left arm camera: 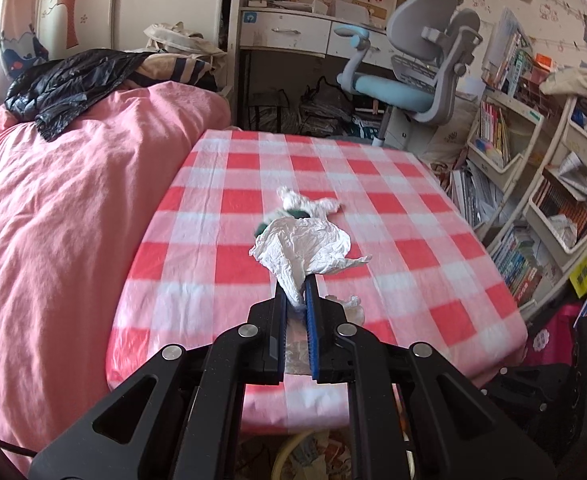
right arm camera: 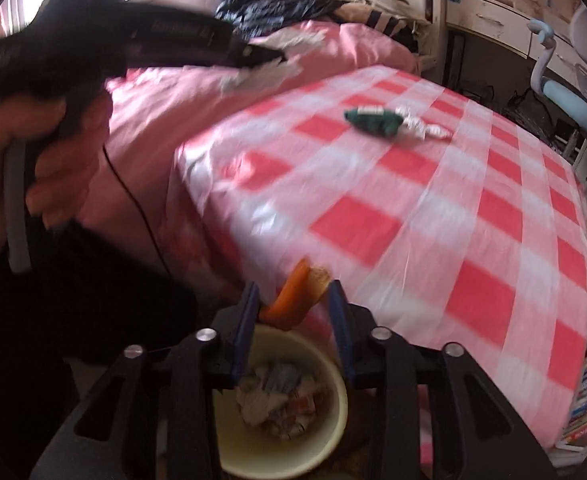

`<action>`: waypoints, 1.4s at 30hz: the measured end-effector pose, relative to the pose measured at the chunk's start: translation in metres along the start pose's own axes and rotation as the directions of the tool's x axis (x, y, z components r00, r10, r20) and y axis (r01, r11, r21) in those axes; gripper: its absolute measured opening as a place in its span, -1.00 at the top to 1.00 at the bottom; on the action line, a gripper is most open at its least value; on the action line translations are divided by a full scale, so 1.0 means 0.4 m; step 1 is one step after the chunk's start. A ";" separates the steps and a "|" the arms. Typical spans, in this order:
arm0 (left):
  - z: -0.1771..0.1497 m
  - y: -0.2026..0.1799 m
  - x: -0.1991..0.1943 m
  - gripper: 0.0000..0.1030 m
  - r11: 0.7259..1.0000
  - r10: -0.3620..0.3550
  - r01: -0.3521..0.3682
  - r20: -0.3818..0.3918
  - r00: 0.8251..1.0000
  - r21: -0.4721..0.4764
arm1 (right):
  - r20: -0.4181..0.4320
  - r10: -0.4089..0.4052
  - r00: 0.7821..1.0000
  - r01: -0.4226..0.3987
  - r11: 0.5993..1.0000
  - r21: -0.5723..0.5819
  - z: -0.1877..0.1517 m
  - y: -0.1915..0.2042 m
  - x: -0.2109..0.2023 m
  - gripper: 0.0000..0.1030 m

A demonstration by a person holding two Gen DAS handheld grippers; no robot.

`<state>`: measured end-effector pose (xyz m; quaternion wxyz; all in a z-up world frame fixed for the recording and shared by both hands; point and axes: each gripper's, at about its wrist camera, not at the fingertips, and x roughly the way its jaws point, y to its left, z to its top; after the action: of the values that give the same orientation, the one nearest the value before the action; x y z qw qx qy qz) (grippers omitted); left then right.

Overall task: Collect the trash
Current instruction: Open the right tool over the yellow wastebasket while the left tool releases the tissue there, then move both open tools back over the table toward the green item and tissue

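Left gripper (left arm camera: 296, 300): I see jaws pinching a crumpled white tissue (left arm camera: 305, 246), centre frame, above the checked table (left arm camera: 413, 216).
Right gripper (right arm camera: 293, 300): angled down over the bin (right arm camera: 333, 412), jaws parted around an orange scrap (right arm camera: 293, 296); contact unclear.

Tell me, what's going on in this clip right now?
A person is clearing trash off a red-and-white checked tablecloth. The left gripper is shut on a crumpled white paper tissue. The right gripper has an orange wrapper scrap between its jaws above a cream plastic bin. A dark green wrapper lies on the cloth.
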<state>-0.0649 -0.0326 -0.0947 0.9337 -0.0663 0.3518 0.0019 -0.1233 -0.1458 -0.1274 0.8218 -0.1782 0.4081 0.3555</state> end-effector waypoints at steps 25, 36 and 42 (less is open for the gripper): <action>-0.114 -0.076 -0.056 -0.59 0.986 0.136 -0.134 -0.010 0.991 0.102 | 0.373 -0.312 0.873 -0.004 0.762 0.647 0.033 -0.416 -0.243 -0.55; -0.095 -0.021 -0.067 -0.69 0.991 0.131 -0.131 0.015 0.991 -0.031 | 0.323 -0.335 0.885 -0.013 0.676 0.736 0.005 -0.452 -0.240 -0.57; -0.095 -0.017 -0.066 -0.69 0.991 0.129 -0.128 0.016 0.992 -0.039 | 0.289 -0.347 0.892 0.082 0.754 0.652 0.038 -0.408 -0.226 -0.59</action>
<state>-0.1093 -0.0430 -0.1050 0.9334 -0.0610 0.3467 0.0693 -0.0335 -0.2883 -0.0456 0.9341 0.1321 0.3052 0.1296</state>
